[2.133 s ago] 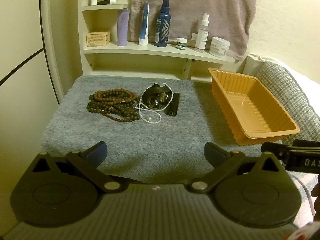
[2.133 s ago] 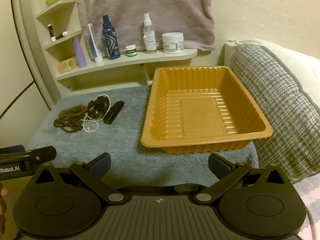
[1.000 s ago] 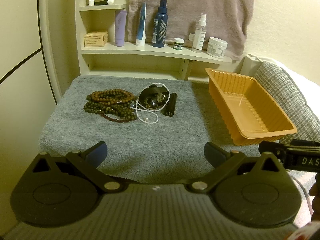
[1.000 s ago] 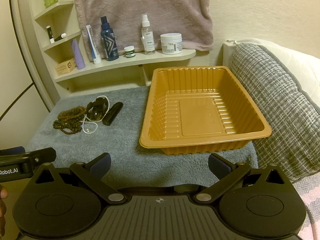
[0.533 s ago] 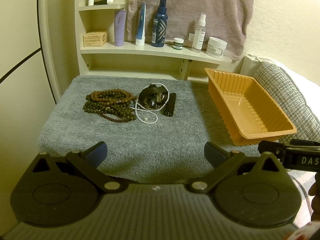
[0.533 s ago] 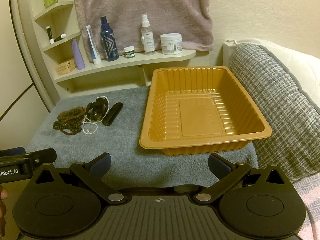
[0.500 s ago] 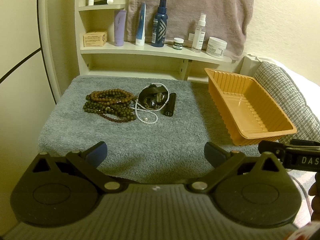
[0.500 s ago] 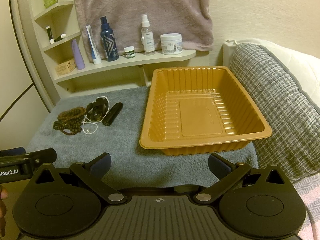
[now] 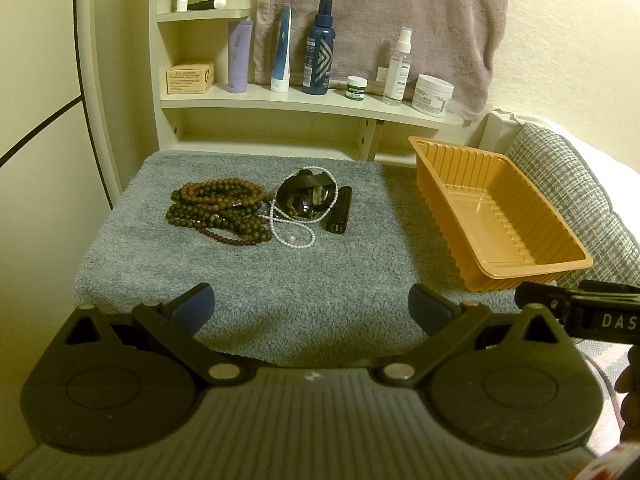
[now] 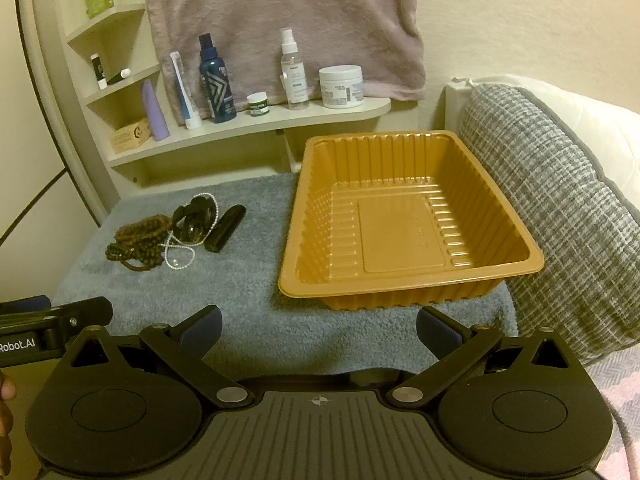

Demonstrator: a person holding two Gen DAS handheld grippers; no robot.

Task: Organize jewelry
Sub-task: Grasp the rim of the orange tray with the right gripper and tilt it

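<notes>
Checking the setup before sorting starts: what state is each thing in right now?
Tray: empty, upright on the towel.
Wooden beads: heaped on the towel.
Pearl strand: loose, draped over the dark bracelet.
Black tube: lying flat.
Left gripper: open, empty.
Right gripper: open, empty.

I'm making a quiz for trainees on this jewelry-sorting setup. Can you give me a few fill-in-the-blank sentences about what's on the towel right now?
1. The orange ribbed plastic tray holds ____.
2. The white pearl strand lies between the brown wooden bead necklaces and the small ____ cylinder.
3. All the jewelry rests on a ____ towel.
4. The jaws of the left hand-held gripper and the right hand-held gripper stand ____.

Missing words: nothing; black; grey; open
</notes>
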